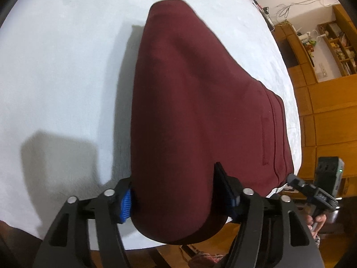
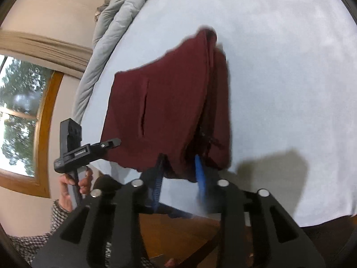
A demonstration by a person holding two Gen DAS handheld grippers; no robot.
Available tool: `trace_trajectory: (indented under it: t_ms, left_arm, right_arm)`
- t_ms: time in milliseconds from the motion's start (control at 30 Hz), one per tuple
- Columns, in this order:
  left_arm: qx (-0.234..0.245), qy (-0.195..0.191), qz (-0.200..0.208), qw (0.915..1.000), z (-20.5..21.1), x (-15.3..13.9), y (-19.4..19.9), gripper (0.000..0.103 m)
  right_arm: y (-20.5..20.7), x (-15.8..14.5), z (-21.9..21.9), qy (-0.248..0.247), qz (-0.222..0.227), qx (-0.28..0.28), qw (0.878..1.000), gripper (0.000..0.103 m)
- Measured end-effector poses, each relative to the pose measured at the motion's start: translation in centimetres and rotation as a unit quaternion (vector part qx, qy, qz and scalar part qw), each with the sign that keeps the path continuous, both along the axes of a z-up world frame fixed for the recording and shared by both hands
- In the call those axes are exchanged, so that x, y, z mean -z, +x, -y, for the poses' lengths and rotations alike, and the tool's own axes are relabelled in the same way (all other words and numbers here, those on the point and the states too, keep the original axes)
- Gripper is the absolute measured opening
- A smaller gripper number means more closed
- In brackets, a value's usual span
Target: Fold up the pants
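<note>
The maroon pants [image 1: 196,102] lie folded lengthwise on the white bed [image 1: 62,67], their near end lifted off the sheet. My left gripper [image 1: 176,198] is closed around that thick folded end, cloth bulging between the blue pads [image 1: 126,205]. In the right wrist view the pants [image 2: 160,111] hang from my right gripper [image 2: 180,167], whose jaws pinch the waistband edge with the zipper near the right finger. The left gripper [image 2: 111,144] also shows there at the cloth's left corner; the right gripper [image 1: 296,182] shows in the left view.
A grey quilt [image 2: 111,22] is bunched along the far bed edge below a window [image 2: 20,116]. Wooden shelves and cabinets [image 1: 323,51] stand past the bed's right side. The wooden floor [image 2: 178,234] shows below the near bed edge.
</note>
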State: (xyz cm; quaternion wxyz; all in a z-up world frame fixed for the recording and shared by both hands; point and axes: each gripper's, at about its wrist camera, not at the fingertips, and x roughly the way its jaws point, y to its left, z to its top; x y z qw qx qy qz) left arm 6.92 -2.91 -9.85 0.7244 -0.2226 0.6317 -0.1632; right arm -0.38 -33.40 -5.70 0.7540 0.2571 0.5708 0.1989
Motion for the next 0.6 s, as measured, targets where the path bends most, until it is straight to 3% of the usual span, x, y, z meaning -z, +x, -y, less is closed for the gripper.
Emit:
trace_trajectory:
  t_ms: [67, 133, 167, 233, 600]
  left_arm:
    - [0.0, 0.004, -0.008, 1.0, 0.0, -0.3, 0.6, 0.074]
    - [0.001, 0.034, 0.006, 0.9994, 0.0, -0.9, 1.4, 0.081]
    - [0.004, 0.05, 0.014, 0.9986, 0.0, -1.2, 1.9, 0.086]
    - [0.007, 0.057, 0.021, 0.9981, -0.1, -1.5, 2.7, 0.087]
    - [0.053, 0.01, 0.011, 0.9985, 0.3, 0.1, 5.9, 0.088]
  right_arm:
    - [0.3, -1.3, 0.7, 0.001, 0.021, 0.001, 1.0, 0.052]
    - [0.9, -2.2, 1.8, 0.004, 0.031, 0.01, 0.999, 0.063]
    - [1.4, -2.3, 2.2, 0.004, 0.033, 0.008, 0.999, 0.063]
    - [2.1, -2.0, 2.9, 0.003, 0.029, 0.007, 1.0, 0.066]
    - [6.1, 3.8, 3.4, 0.075, -0.036, -0.005, 0.996, 0.073]
